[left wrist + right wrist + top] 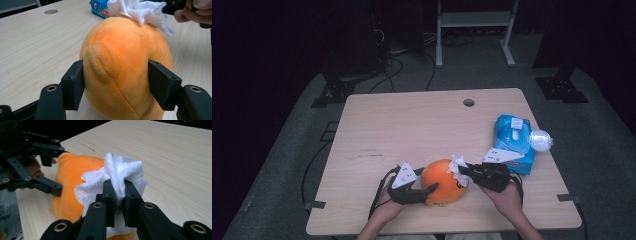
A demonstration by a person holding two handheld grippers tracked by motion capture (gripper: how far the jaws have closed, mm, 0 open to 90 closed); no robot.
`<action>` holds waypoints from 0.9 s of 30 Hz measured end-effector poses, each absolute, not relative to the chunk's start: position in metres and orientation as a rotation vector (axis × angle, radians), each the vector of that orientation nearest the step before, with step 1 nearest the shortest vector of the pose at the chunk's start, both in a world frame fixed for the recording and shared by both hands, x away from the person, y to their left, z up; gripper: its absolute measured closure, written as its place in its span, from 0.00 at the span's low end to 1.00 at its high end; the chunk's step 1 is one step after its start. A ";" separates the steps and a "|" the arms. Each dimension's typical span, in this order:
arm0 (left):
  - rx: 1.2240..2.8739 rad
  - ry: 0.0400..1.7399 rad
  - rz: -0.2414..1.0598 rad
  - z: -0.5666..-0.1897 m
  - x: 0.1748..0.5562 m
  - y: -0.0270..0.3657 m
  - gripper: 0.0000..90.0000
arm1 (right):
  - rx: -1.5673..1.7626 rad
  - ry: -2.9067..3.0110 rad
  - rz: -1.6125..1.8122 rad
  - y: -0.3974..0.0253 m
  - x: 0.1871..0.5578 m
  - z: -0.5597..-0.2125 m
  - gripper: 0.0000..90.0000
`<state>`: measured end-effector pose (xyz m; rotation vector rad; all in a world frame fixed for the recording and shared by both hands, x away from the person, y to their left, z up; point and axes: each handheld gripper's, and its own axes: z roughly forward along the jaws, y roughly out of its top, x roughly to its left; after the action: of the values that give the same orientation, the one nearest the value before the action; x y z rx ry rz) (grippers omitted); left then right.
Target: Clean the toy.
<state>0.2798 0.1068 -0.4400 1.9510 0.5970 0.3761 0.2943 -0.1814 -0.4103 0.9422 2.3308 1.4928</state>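
While the left tongs (pixel 116 85) are squeezing the orange plush toy (pixel 125 67) by its sides | toy is resting near the table's (pixel 412 125) front edge | right tongs (pixel 119 195) are pinching a white wipe (pixel 120 172) against the toy's top | blue wipes pack (pixel 513 140) is lying just beyond.

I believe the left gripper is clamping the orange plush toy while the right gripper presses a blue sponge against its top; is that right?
Not quite. The left gripper does clamp the orange plush toy, but the right gripper holds a crumpled white wipe, not a blue sponge, against the toy's top. The right gripper view shows the wipe pinched between its jaws.
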 end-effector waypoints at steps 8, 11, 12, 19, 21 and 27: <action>1.925 0.649 0.351 -0.440 0.284 0.115 0.39 | 1.063 2.336 1.415 -0.195 0.308 -0.429 0.90; 1.912 0.680 0.344 -0.442 0.287 0.119 0.39 | 1.040 2.333 1.448 -0.192 0.304 -0.425 0.90; 1.905 0.694 0.342 -0.442 0.288 0.121 0.39 | 1.008 2.338 1.472 -0.190 0.301 -0.422 0.90; 1.868 0.743 0.339 -0.442 0.292 0.130 0.39 | 1.027 2.385 1.374 -0.186 0.306 -0.435 0.90; 1.873 0.739 0.339 -0.442 0.292 0.129 0.39 | 1.047 2.377 1.409 -0.185 0.306 -0.435 0.90; 1.859 0.711 0.317 -0.439 0.289 0.121 0.36 | 0.940 2.368 1.431 -0.174 0.298 -0.423 0.90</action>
<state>0.2893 0.1212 -0.4392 1.8588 0.7107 0.3168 0.2980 -0.1736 -0.4231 0.9398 2.3675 1.4313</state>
